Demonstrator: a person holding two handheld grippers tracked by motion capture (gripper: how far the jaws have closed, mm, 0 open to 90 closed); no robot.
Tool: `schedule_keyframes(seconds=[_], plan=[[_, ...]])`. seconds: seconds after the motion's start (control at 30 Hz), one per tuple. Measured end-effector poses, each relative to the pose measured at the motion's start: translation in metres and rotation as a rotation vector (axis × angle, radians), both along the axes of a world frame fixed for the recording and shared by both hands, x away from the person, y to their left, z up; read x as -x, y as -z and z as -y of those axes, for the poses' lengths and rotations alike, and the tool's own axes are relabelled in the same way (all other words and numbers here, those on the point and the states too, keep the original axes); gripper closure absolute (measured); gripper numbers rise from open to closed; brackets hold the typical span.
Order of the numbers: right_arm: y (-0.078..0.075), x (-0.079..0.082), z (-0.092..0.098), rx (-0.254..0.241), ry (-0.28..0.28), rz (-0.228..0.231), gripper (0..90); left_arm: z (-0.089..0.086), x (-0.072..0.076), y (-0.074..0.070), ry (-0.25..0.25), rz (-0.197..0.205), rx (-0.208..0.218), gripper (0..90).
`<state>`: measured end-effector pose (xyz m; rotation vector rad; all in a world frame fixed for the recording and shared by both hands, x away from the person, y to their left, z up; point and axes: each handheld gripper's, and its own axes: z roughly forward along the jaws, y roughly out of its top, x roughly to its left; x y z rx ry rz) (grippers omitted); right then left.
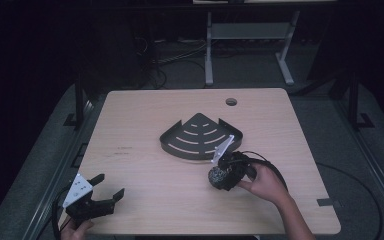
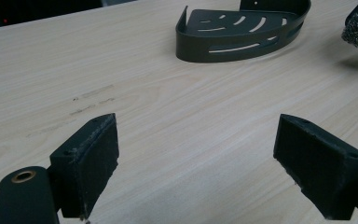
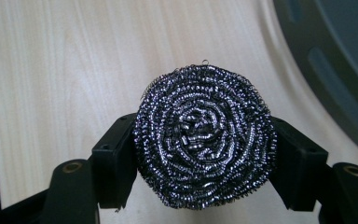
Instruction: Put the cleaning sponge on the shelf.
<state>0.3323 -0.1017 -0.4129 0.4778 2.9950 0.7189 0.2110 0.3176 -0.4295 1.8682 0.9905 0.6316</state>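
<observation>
A steel scourer [image 3: 205, 140] is clamped between the jaws of the right gripper [image 1: 225, 172], one pad pressed into each side of the coil. In the high view the scourer [image 1: 219, 177] is held just above the table [image 1: 145, 195], near the curved front wall of a dark corner rack [image 1: 200, 136] that lies at mid-table. The left gripper [image 1: 106, 187] is held at the near left edge of the table, well apart from the rack. Its jaws are spread wide, and bare wood is seen between its pads [image 2: 88, 161]. A round hole [image 1: 231, 101] is seen near the far edge.
</observation>
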Motion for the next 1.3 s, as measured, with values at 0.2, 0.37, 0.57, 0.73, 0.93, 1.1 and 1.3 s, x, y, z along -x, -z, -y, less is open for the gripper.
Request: schedule_keyframes(seconds=[0.2, 0.37, 0.57, 0.73, 0.93, 1.1, 1.3], plan=[[-0.004, -0.010, -0.005, 0.000, -0.009, -0.009, 31.7, 0.000, 0.000, -0.001, 0.000, 0.002, 0.003, 13.3], [-0.008, -0.017, -0.009, 0.002, -0.015, -0.013, 31.7, -0.001, 0.000, -0.001, -0.003, 0.002, 0.005, 13.3], [-0.015, -0.024, -0.012, -0.006, -0.015, -0.005, 31.7, -0.001, 0.000, -0.001, -0.002, 0.003, 0.006, 13.3], [-0.020, -0.027, -0.013, -0.005, -0.017, -0.004, 31.7, -0.001, 0.000, -0.001, -0.004, 0.002, 0.007, 13.3], [-0.027, -0.034, -0.015, -0.010, -0.015, -0.003, 31.7, -0.003, 0.000, -0.001, -0.008, 0.004, 0.011, 13.3], [-0.032, -0.042, -0.020, -0.007, -0.020, -0.005, 31.7, -0.003, 0.001, -0.002, -0.012, 0.005, 0.014, 13.3], [-0.035, -0.048, -0.026, 0.013, -0.018, 0.000, 31.7, -0.002, 0.001, -0.002, -0.006, 0.008, 0.018, 13.3]])
